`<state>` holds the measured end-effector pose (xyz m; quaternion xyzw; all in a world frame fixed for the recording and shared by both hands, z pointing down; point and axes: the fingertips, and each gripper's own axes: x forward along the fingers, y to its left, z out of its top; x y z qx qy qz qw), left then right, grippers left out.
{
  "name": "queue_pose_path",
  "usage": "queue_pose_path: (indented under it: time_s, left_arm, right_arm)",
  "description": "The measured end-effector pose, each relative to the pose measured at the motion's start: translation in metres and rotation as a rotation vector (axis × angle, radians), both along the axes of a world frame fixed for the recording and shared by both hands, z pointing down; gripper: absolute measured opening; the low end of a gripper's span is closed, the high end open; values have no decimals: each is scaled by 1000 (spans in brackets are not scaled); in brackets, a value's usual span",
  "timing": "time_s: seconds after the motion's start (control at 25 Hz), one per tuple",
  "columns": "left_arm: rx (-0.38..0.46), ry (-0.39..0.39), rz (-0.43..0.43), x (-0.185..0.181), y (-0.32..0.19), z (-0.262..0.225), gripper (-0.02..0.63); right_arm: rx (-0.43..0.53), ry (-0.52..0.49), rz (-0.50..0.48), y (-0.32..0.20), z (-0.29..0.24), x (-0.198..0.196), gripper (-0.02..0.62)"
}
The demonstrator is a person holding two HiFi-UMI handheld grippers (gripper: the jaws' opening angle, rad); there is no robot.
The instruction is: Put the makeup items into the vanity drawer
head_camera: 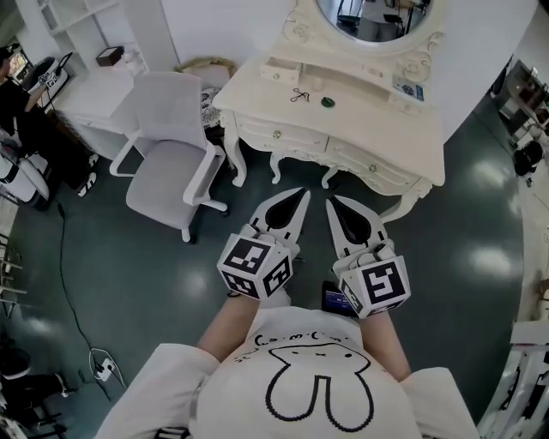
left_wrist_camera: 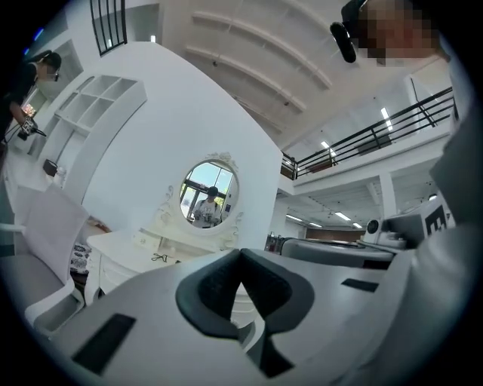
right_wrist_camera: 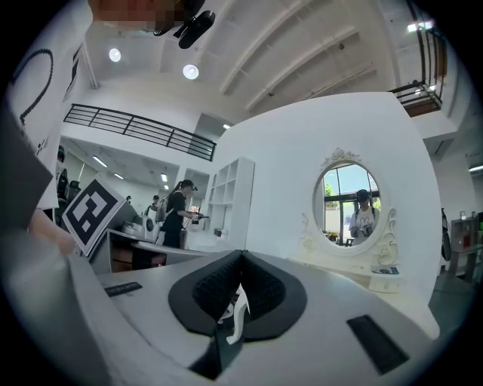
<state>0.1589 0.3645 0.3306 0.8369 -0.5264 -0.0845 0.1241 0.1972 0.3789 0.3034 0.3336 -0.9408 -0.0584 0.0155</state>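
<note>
**Both tools held level before the vanity, each clenched on nothing.**

The left tool (head_camera: 302, 194) and the right tool (head_camera: 331, 203) point side by side at the white vanity (head_camera: 257, 107), well short of it. In each gripper view the jaw tips meet, with nothing between the pads. The makeup items lie on the vanity's worktop (head_camera: 360, 116), below the oval mirror (head_camera: 373, 19): a small black looped item (head_camera: 299, 95) and, just to its right, a small green round item (head_camera: 328, 102). They are near each other but apart. A flat printed box (head_camera: 403, 85) sits at the worktop's right end. The two front drawers (head_camera: 279, 135), each with a knob, are closed. A white office chair (head_camera: 171, 159) stands to the left of the vanity on the dark floor (head_camera: 129, 257).
</note>
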Motion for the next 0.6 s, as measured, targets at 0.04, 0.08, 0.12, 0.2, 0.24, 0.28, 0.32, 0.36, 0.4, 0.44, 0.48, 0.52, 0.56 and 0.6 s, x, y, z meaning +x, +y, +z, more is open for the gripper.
queue_pose_path:
  time_s: [0.04, 0.08, 0.12, 0.2, 0.24, 0.28, 0.32, 0.36, 0.4, 0.44, 0.48, 0.52, 0.56, 0.6]
  left_arm:
    - [5, 0, -1, -5, -12, 0, 6]
    - [12, 7, 4, -8, -23, -1, 6]
    - [19, 18, 16, -11, -34, -2, 8]
    - [26, 32, 45, -17, -54, -2, 8]
    - [24, 30, 57, -19, -64, 0, 8]
    - [19, 25, 66, -22, -73, 1, 8]
    - [12, 21, 73, -24, -82, 3, 8]
    - [5, 13, 81, -27, -91, 4, 8]
    - [-1, -1, 87, -30, -100, 5, 8]
    - [-4, -21, 92, -33, -110, 6, 8]
    - [-5, -41, 96, -38, -119, 7, 8]
    - [-6, -54, 99, -42, -128, 7, 8]
    - [-9, -59, 102, -47, -138, 8, 8]
    - [-13, -58, 107, -52, -146, 8, 8]
  right_arm:
    - [-1, 6, 3, -11, 0, -4, 11]
    - [-2, 13, 7, -23, 0, -7, 11]
    - [-1, 18, 9, -35, 0, -11, 11]
    - [0, 26, 12, -57, 1, -17, 11]
    - [-3, 28, 15, -67, 2, -20, 11]
    - [-9, 31, 19, -77, 4, -23, 11]
    - [-15, 33, 22, -86, 5, -26, 11]
    - [-20, 35, 26, -96, 5, -29, 11]
    - [-26, 36, 31, -106, 6, -33, 11]
    - [-32, 34, 36, -116, 6, -37, 11]
    - [-35, 31, 39, -127, 7, -42, 11]
    - [-31, 25, 35, -136, 6, -49, 11]
    - [-23, 17, 24, -144, 5, -55, 11]
    - [-13, 8, 13, -152, 4, -62, 11]
